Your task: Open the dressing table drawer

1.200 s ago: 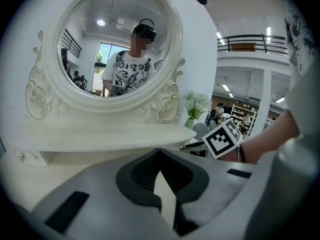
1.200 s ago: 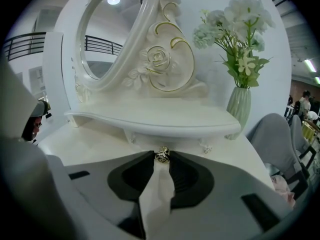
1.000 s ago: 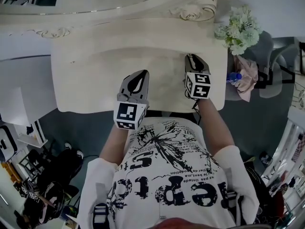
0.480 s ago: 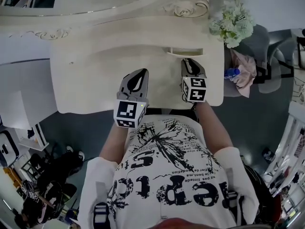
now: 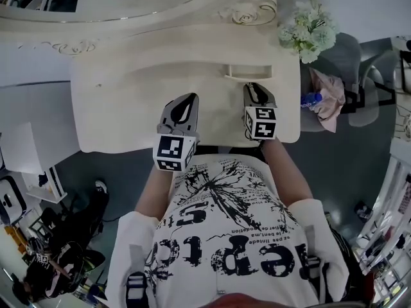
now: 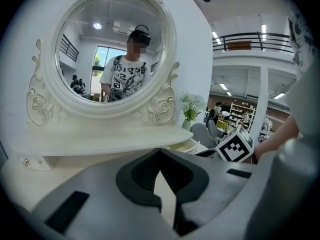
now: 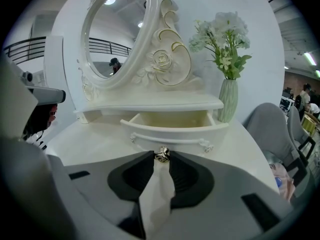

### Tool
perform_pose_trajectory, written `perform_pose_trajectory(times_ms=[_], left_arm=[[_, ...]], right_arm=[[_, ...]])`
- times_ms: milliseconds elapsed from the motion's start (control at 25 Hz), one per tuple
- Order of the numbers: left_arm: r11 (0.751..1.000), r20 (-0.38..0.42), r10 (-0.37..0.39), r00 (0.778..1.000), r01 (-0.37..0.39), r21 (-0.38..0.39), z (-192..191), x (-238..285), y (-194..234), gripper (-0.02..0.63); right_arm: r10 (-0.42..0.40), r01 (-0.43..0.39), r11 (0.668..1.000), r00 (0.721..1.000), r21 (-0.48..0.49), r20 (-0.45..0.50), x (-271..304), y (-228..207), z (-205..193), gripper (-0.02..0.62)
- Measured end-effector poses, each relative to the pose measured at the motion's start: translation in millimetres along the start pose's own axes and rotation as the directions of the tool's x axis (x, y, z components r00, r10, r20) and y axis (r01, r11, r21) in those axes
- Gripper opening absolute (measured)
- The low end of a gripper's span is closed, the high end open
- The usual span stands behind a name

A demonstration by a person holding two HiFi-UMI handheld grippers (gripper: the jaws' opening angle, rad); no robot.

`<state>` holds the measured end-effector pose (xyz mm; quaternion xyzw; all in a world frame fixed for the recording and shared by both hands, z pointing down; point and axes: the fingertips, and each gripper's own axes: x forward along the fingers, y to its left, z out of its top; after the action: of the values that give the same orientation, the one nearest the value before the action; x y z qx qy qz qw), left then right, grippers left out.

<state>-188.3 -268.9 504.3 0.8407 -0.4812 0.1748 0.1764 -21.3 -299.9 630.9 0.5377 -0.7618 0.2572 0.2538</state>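
Observation:
The cream dressing table (image 5: pixel 122 111) has a small drawer (image 5: pixel 247 74) under its right shelf, and the drawer stands partly pulled out. In the right gripper view the drawer (image 7: pixel 172 129) shows an empty inside and a metal knob (image 7: pixel 162 154) on its front. My right gripper (image 7: pixel 161 160) is shut on that knob, and in the head view this right gripper (image 5: pixel 253 87) sits just in front of the drawer. My left gripper (image 5: pixel 187 99) hovers over the middle of the tabletop. Its tips (image 6: pixel 160 151) meet with nothing between them.
An oval mirror (image 6: pixel 112 49) in a carved frame rises at the back of the table. A vase of white flowers (image 5: pixel 308 29) stands at the right rear corner. Beside the table a grey chair (image 5: pixel 350 59) holds a pink cloth (image 5: pixel 329 106) and a bottle (image 5: pixel 313 99).
The drawer has slid out from under the shelf as my right gripper drew back toward me with the knob. The left gripper has stayed in place.

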Motion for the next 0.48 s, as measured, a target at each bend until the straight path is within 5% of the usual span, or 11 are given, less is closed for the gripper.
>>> perform_pose_trajectory(times_ms=[240, 480], left_arm=[[1.000, 0.002, 0.017, 1.000, -0.017, -0.012, 1.2, -4.3, 2.4, 0.014], [1.000, 0.026, 0.006, 1.000, -0.006, -0.012, 11.6, -3.9, -4.7, 0.014]], right_arm=[[0.039, -0.039, 0.999, 0.999, 0.020, -0.024, -3.1, 3.1, 1.3, 0.120], [0.011, -0.009, 0.998, 0.999, -0.065, 0.044, -34.4, 2.3, 29.3, 0.118]])
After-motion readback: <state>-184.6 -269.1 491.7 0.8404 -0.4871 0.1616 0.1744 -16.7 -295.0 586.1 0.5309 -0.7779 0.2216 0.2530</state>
